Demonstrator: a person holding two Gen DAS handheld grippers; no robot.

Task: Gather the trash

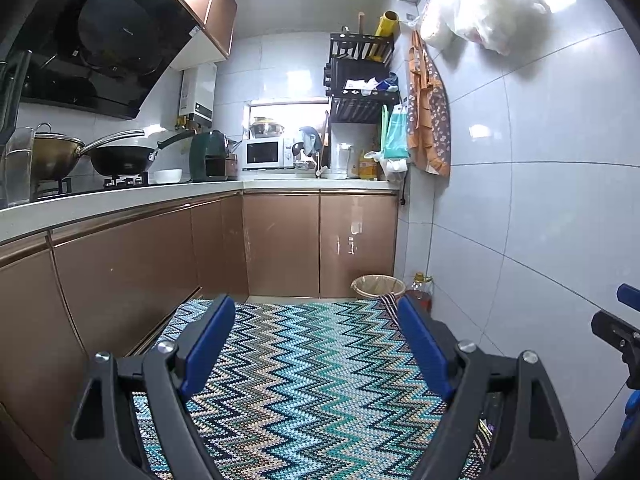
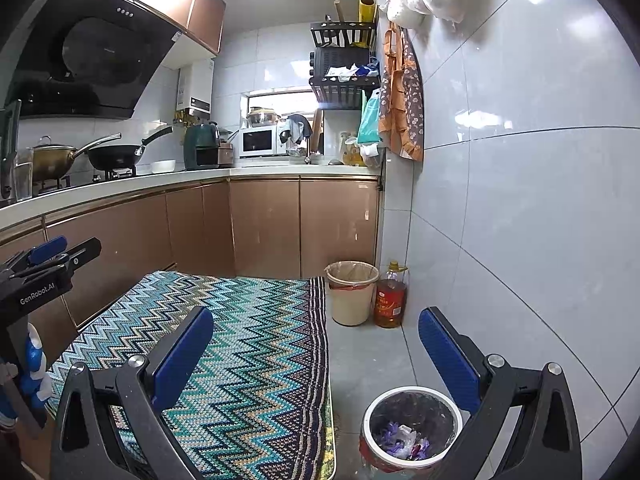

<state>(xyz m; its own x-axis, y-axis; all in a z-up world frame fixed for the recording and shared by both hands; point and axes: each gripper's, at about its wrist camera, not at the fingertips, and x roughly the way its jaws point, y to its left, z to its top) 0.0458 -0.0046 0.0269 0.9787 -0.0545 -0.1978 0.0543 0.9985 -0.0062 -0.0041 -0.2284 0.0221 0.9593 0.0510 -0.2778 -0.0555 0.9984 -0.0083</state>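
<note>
Hovering wide and empty above the zigzag rug [image 2: 248, 340], the right gripper [image 2: 316, 344] and left gripper [image 1: 316, 328] seem poised to gather trash from the white bin [image 2: 412, 428] just beside that rug.

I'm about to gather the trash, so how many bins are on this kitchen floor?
2. A beige bin stands at the far end by the cabinets, next to an oil bottle. A white bin with trash inside sits near the right tool. Others may be hidden.
</note>
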